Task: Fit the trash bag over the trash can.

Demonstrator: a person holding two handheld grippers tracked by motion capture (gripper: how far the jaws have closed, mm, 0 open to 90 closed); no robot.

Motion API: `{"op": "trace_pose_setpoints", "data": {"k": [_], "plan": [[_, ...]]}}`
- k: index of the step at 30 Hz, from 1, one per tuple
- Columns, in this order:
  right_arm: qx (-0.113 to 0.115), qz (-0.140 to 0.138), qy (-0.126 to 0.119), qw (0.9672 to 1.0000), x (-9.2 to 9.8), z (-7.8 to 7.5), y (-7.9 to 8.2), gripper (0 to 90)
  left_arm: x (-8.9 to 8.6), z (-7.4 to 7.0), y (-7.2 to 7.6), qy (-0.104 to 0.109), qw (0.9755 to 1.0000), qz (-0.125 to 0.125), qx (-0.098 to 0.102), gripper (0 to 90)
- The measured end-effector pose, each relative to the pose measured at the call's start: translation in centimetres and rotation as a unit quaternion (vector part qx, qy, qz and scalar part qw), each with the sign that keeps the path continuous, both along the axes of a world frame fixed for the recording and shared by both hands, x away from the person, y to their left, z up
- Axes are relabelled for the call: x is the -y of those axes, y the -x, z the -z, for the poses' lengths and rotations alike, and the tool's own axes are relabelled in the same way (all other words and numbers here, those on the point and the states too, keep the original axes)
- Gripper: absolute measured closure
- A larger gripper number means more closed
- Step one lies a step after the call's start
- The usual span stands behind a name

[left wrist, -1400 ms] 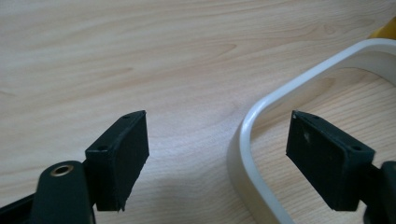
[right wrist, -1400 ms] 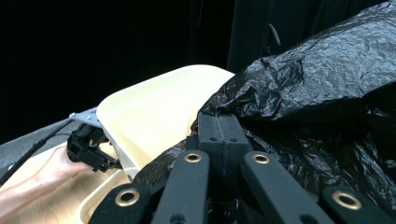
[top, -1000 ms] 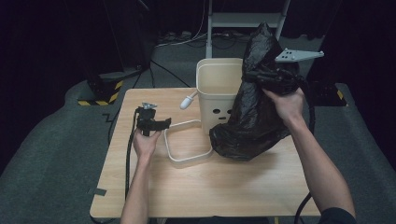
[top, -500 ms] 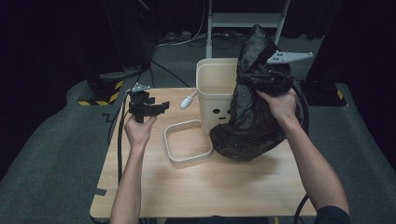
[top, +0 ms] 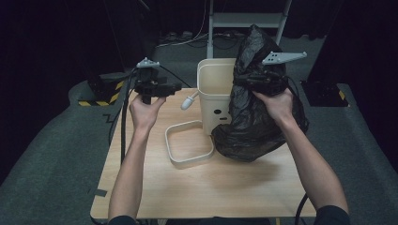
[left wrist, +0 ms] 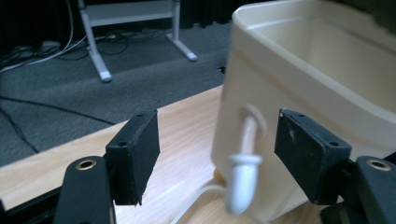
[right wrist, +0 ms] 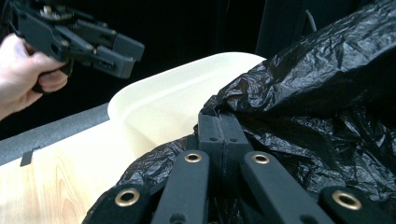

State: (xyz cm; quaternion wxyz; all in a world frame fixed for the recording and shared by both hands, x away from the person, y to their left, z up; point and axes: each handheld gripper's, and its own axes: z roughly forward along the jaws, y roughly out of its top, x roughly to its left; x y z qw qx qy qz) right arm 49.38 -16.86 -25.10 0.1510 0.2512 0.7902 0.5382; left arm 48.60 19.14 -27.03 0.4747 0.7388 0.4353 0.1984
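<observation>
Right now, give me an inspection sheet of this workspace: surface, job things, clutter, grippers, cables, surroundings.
Surface: wooden table, bare toward the near edge.
Job's things: cream bin upright, open, side handle hanging; black bag bunched beside it on the table; cream rim frame lying flat in front.
Clutter: nothing seen.
Grippers: left gripper raised, jaws apart, empty, just closed slightly; right gripper shut on the black bag.
Cables: black cable trailing from the left gripper; more on the floor behind.
Surroundings: grey floor mat, metal stand, dark curtains.
</observation>
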Motion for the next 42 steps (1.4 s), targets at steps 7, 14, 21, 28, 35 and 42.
{"op": "trace_pose_setpoints", "data": {"k": [7, 14, 21, 28, 35, 42], "plan": [[0.009, -0.006, 0.005, 0.9999, -0.4, -0.9, 0.2, 90.0, 2.1, -1.5, -0.9, 0.002, 0.9996, 0.027, 0.002, 30.5], [-0.003, -0.015, 0.027, 0.9995, -1.7, -0.2, -0.5, 90.0, 3.7, -2.6, -1.5, 0.004, 0.9991, 0.043, 0.002, 30.0], [-0.012, -0.02, 0.032, 0.9992, -1.9, -0.1, -0.8, 90.0, 5.5, -3.8, -2.2, 0.008, 0.9979, 0.064, -0.001, 29.0], [-0.007, -0.023, 0.053, 0.9983, -2.4, -0.4, -0.6, 90.0, 8.1, -4.4, -3.0, -0.007, 0.9969, 0.078, -0.006, 27.9], [-0.021, -0.033, 0.064, 0.9972, -3.0, -0.3, -0.9, 90.0, 10.4, -4.9, -3.6, -0.013, 0.9959, 0.089, -0.009, 25.8], [-0.031, -0.045, 0.081, 0.9952, -3.6, -0.4, -1.1, 90.0, 12.2, -5.3, -3.8, -0.005, 0.9942, 0.107, -0.008, 23.6]]}}
